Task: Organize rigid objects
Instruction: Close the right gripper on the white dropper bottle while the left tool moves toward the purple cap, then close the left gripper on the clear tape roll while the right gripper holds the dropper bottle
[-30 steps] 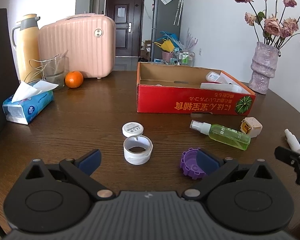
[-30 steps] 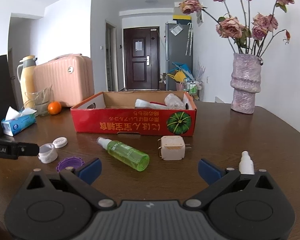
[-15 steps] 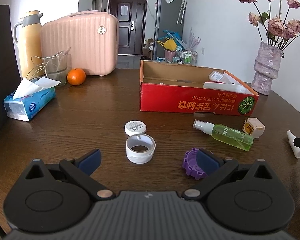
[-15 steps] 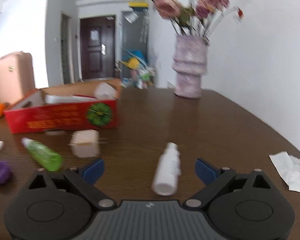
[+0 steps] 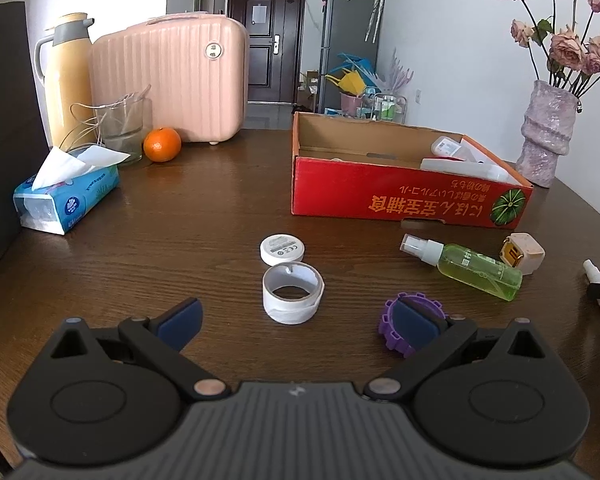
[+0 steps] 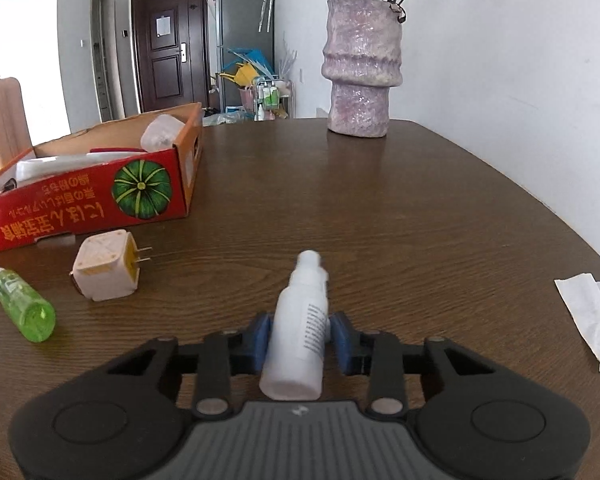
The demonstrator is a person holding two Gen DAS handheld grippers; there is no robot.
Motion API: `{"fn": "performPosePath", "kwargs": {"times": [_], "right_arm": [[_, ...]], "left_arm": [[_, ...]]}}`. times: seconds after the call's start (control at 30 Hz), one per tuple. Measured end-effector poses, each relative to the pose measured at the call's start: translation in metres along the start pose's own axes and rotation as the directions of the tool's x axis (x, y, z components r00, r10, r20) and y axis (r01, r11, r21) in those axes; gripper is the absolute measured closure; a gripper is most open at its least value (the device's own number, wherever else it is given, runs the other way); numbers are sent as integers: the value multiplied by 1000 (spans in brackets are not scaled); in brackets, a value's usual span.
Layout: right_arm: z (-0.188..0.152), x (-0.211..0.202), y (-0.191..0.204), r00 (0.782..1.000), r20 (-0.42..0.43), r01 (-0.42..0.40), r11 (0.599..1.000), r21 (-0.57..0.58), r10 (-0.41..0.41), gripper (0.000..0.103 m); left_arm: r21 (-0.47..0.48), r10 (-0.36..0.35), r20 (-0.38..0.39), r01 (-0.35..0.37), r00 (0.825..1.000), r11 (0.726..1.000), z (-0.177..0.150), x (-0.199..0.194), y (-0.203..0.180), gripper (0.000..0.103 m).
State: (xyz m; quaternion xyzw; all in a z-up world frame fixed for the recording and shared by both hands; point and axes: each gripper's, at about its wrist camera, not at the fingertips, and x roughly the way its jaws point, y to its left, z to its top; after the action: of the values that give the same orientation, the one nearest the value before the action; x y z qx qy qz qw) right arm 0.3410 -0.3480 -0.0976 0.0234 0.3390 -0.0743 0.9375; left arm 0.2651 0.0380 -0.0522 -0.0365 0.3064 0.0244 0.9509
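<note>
My right gripper holds a small white bottle lying on the wooden table, its jaws closing with both blue pads against the bottle's sides. The same bottle shows at the right edge of the left wrist view. My left gripper stands open low over the table, with a white tape ring just beyond its fingertips. A purple toothed cap lies partly behind its right pad. On the table lie a white round lid, a green spray bottle and a beige plug adapter. The red cardboard box holds several white items.
At the back left are a tissue pack, an orange, a glass, a yellow thermos and a pink case. A purple vase stands far right. Crumpled paper lies near the table's right edge.
My right gripper swung right from the spray bottle and adapter to the white bottle, came down around it and closed on it. The left gripper stayed put and open.
</note>
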Motion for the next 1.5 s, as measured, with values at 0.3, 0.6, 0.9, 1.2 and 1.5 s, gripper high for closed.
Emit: {"fn": "performPosePath", "kwargs": {"times": [0.3,0.6,0.9,1.2,1.5], "right_arm": [[-5,-18,-4,993,83,-91,995,51,87,77],[-15,-49,18,968,173,-193,980,44,183,77],[-25,-69,53,937,184,-301,954,-4,296,77],[-30,-78,71,923,198,-331,943,-29,330,77],[-33,-78,75,924,194,-330,943,-33,330,77]], "left_arm": [[-3,20,-3,-20,1000,1000,0,2,0,0],[-8,27,-5,-27,1000,1000,1,2,1,0],[42,77,-39,-76,996,996,6,10,7,0],[89,117,-101,-108,988,990,20,37,12,0],[90,130,-122,-119,984,989,23,64,2,0]]}}
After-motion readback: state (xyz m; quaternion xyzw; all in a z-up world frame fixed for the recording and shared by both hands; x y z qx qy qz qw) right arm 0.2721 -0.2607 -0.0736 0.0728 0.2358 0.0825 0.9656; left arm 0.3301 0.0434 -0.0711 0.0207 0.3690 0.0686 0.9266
